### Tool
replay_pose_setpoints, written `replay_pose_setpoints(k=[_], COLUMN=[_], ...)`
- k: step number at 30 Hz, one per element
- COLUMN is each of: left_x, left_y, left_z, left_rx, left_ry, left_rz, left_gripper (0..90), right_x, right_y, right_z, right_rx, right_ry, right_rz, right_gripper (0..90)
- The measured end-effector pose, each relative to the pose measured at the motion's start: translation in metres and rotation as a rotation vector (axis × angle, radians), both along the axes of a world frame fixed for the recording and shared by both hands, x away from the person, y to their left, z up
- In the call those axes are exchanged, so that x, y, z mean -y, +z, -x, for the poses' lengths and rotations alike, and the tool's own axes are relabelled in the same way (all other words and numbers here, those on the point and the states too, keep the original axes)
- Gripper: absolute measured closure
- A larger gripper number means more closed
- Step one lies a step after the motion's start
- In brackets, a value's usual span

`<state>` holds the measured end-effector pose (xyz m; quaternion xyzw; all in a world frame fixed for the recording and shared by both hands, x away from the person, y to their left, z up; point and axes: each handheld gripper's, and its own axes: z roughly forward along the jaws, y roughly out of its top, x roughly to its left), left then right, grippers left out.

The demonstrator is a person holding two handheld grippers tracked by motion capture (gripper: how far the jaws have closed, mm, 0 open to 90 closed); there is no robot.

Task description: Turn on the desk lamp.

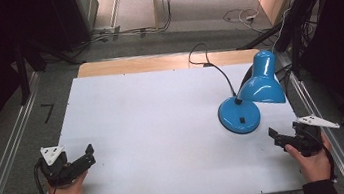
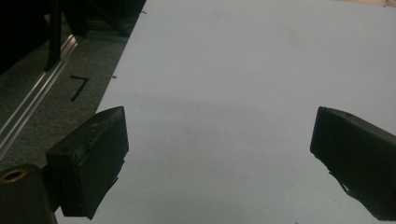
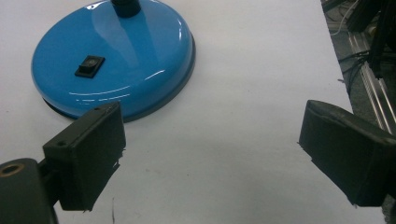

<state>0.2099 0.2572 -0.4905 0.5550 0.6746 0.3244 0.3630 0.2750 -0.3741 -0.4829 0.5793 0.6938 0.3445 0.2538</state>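
1. I am at a white counter [image 1: 164, 128], holding a two-jaw gripper in each hand, and nothing has been picked up or touched.
2. The thing nearest my work is a blue desk lamp [image 1: 251, 99]. It stands upright toward the far right of the counter, its round base [image 3: 114, 60] flat on the surface and its shade [image 1: 262, 82] tipped downward over the base.
3. A black rocker switch [image 3: 89, 65] sits on top of the base (facing me, easy to reach). A black cord [image 1: 213, 64] trails from the lamp off the far edge.
4. My right gripper [image 1: 279, 139] rests near the counter's right front corner, just short of the base. Its fingers [image 3: 88, 154] are spread wide apart with only bare counter between them; the base lies ahead and to one side, not between them.
5. My left gripper [image 1: 85, 159] sits at the left front of the counter, well apart from the lamp. Its fingers [image 2: 91, 158] are also spread wide and hold nothing.
6. My judgement: the work is at its very start. The reach to the lamp, and any pressing of the switch or gripping of the lamp, is all left to do.
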Motion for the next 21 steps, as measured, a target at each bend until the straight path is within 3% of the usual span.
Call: replay_pose_setpoints(k=[11, 21], left_x=[0.001, 0.003], left_y=[0.001, 0.001], left_z=[0.001, 0.001], left_rx=[0.004, 0.003], left_ry=[-0.006, -0.012], left_rz=[-0.007, -0.021], left_gripper=[5.0, 5.0], right_x=[-0.009, -0.017], right_y=[0.003, 0.003], right_z=[-0.003, -0.009], right_rx=[0.019, 0.007], right_ry=[0.014, 0.031], right_rz=[0.008, -0.002], right_gripper=[6.3, 6.3])
